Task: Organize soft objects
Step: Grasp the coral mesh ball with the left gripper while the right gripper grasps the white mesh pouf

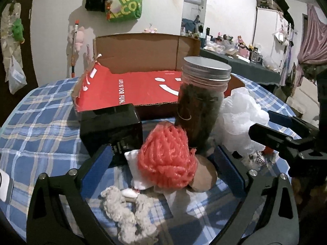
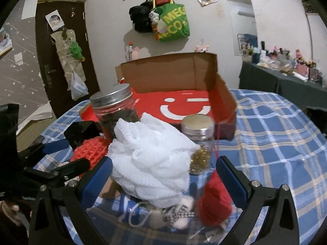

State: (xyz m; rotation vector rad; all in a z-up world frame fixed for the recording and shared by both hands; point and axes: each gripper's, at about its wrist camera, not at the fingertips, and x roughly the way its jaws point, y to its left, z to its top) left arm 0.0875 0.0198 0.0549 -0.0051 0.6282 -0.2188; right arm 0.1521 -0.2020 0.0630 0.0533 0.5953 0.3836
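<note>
On the checked desk (image 2: 276,126) the red box (image 2: 184,104) sits open behind the clutter. Right tongs (image 2: 163,175) are spread around the white pouf (image 2: 151,163); left tongs (image 1: 163,163) spread around the coral pouf (image 1: 166,163). Best to squeeze gently, clear of the jars.

Checked cloth tablecloth (image 1: 40,122), brushed-metal jar lid (image 1: 206,69).

Dim indoor light with a cold cast — both fisheye views bend strongly and go black at the corners. The green bag (image 2: 173,21) throws a soft shadow to the left on the far wall. The near gripper frames are dark, and far details look soft and grainy.
</note>
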